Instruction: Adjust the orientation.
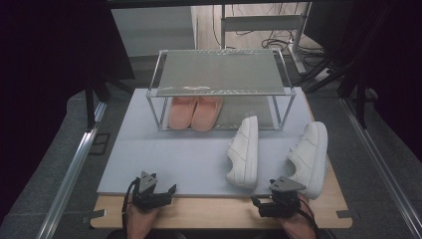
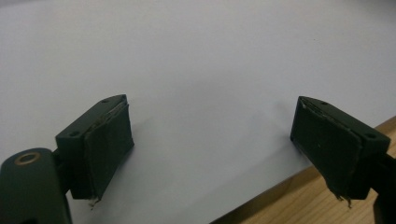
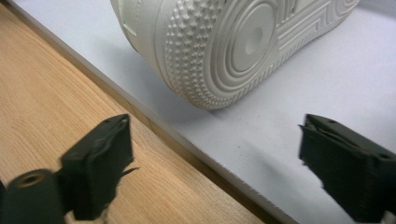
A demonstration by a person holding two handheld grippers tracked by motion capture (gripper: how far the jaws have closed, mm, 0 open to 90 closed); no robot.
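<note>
So, high view first: both my hands come in from the bottom edge, palms low at the near edge of the wooden table (image 1: pixel 214 211), each w/ a gripper pointing fwd. My left gripper (image 1: pixel 161 191) sits at the front edge of the pale grey mat (image 1: pixel 164 159), jaws spread wide, nothing between them. My right gripper (image 1: pixel 263 203) is over the bare wood strip, also spread wide and empty, angled toward the left (its grey plate on top is just beside the heel of the nearer shoe). Two white sneakers lie on their sides on the mat: the right sneaker (image 1: pixel 308 157) near the mat's right edge, the left sneaker (image 1: pixel 244 152) more toward the middle, well apart from each other. Behind them stands a wire shoe rack (image 1: pixel 219 74) w/ a pair of pink slippers (image 1: pixel 195 112) on its lower shelf.

Left gripper view: my two black jaws rise wide apart over plain mat (image 2: pixel 196 70), a wedge of wood at bottom right.

Right gripper view: jaws wide apart again, left one over wood, right one over mat. The white sneaker's sole (image 3: pixel 233 42) faces me, close ahead, not touching either jaw.
</note>
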